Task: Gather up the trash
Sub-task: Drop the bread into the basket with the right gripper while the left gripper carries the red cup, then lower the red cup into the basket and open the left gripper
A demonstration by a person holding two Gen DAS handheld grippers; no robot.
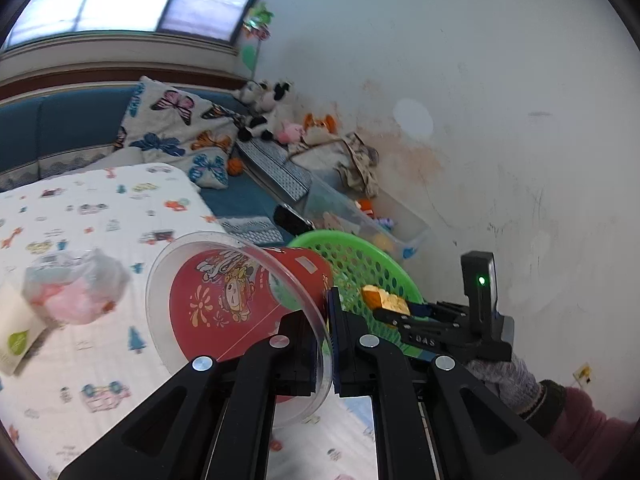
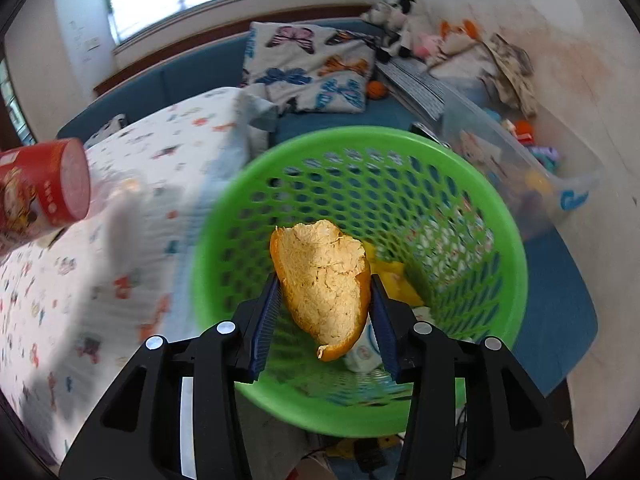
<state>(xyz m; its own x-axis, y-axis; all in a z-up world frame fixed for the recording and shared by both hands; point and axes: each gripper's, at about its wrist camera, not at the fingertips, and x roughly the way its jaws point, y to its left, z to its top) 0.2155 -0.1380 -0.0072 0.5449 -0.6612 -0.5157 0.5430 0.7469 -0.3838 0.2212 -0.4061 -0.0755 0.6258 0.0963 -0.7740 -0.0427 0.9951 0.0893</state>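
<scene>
My left gripper [image 1: 325, 344] is shut on the clear plastic rim of a red printed cup [image 1: 240, 304], held tilted above the bed. The cup also shows at the left edge of the right wrist view [image 2: 40, 192]. My right gripper [image 2: 324, 320] is shut on a piece of orange peel [image 2: 324, 280], held over the open top of a green perforated basket [image 2: 508, 256]. The basket [image 1: 360, 264] and the peel [image 1: 386, 300] also show in the left wrist view, with my right gripper [image 1: 390, 314] over the basket. Yellow and white wrappers [image 2: 396, 280] lie in the basket bottom.
A crumpled plastic bag [image 1: 76, 288] and a white packet [image 1: 16, 340] lie on the printed bedsheet [image 1: 100, 208] at left. A clear storage bin [image 1: 372, 216] with toys stands by the wall. A butterfly pillow [image 1: 180, 132] and plush toys [image 1: 272, 112] lie behind.
</scene>
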